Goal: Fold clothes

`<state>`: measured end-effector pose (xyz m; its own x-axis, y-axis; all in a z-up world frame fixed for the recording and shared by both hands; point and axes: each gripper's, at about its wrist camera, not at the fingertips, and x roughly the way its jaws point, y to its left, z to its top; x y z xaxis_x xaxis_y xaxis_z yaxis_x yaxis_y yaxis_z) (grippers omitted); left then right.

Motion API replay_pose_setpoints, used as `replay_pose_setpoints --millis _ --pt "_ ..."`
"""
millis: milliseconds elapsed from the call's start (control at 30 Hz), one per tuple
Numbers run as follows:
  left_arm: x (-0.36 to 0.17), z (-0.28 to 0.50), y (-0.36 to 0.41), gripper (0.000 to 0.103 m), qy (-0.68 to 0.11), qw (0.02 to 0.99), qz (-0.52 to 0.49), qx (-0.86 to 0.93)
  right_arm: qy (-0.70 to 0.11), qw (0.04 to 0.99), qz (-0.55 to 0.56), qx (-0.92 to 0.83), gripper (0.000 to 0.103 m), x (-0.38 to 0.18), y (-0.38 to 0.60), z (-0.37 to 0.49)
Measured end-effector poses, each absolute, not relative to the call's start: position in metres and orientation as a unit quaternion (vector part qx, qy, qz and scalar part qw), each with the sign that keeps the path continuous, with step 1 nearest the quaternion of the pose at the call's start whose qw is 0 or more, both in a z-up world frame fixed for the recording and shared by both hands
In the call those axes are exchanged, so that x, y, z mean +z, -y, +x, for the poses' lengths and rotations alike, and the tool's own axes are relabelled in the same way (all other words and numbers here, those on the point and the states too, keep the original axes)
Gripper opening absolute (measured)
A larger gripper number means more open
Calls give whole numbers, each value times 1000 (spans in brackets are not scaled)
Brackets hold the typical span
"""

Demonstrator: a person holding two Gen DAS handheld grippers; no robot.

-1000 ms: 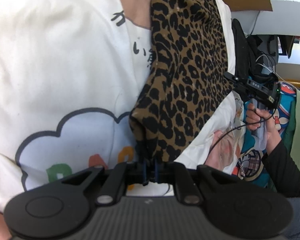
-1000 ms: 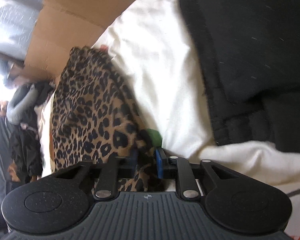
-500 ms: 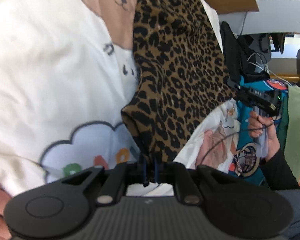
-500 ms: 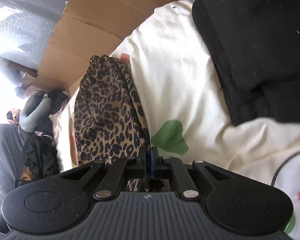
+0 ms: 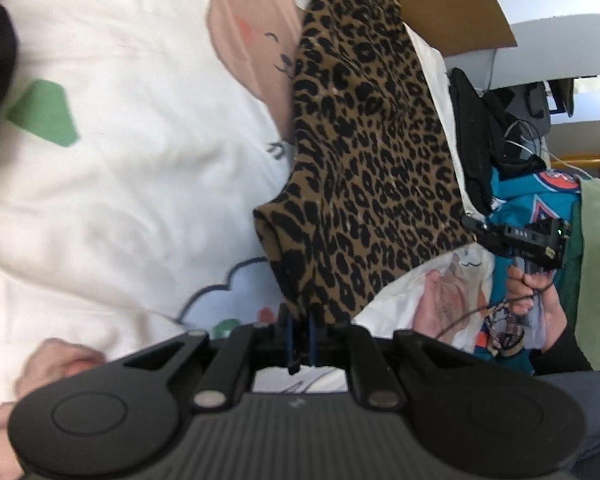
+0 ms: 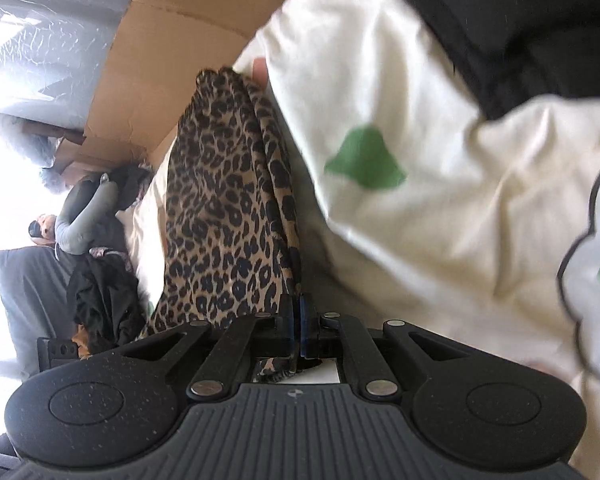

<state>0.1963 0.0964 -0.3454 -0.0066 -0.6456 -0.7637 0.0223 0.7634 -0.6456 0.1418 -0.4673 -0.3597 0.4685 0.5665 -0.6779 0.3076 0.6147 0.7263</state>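
A leopard-print garment stretches away from my left gripper, which is shut on its near corner. In the right wrist view the same leopard garment hangs in folds, and my right gripper is shut on its edge, with a scrap of cloth showing behind the pads. The right gripper also shows in the left wrist view, at the garment's far corner, held by a hand. The garment is lifted over a white quilt with cartoon prints.
The white quilt fills the right side. Black clothing lies on it at top right. A cardboard box stands behind. Teal and green clothes pile up at the right; dark clothes and a grey object lie at the left.
The right gripper closed onto the leopard garment's edge. Both grippers rose and pulled back, lifting the garment and stretching it, so more of the quilt and box came into view.
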Motion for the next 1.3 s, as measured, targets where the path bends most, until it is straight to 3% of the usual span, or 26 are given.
replay_pose_setpoints --millis 300,367,533,700,867,967,1300 --pt "-366 193 -95 8 -674 666 -227 -227 -527 738 414 73 1 -386 455 136" --pt "-372 193 -94 8 -675 665 -231 -221 -531 737 412 72 4 -392 455 138" --pt "-380 194 -92 9 -676 664 -239 -213 -536 732 411 86 27 -402 452 139" --pt "-383 191 -94 9 -673 667 -244 -207 -532 727 425 94 29 -410 450 140" --pt "-384 191 -96 9 -670 669 -248 -204 -534 718 434 107 28 -415 449 144" --pt "-378 188 -97 8 -665 675 -239 -212 -538 716 429 114 6 -411 446 147" --pt "-350 188 -114 8 -658 682 -234 -217 -537 713 428 138 4 -380 432 139"
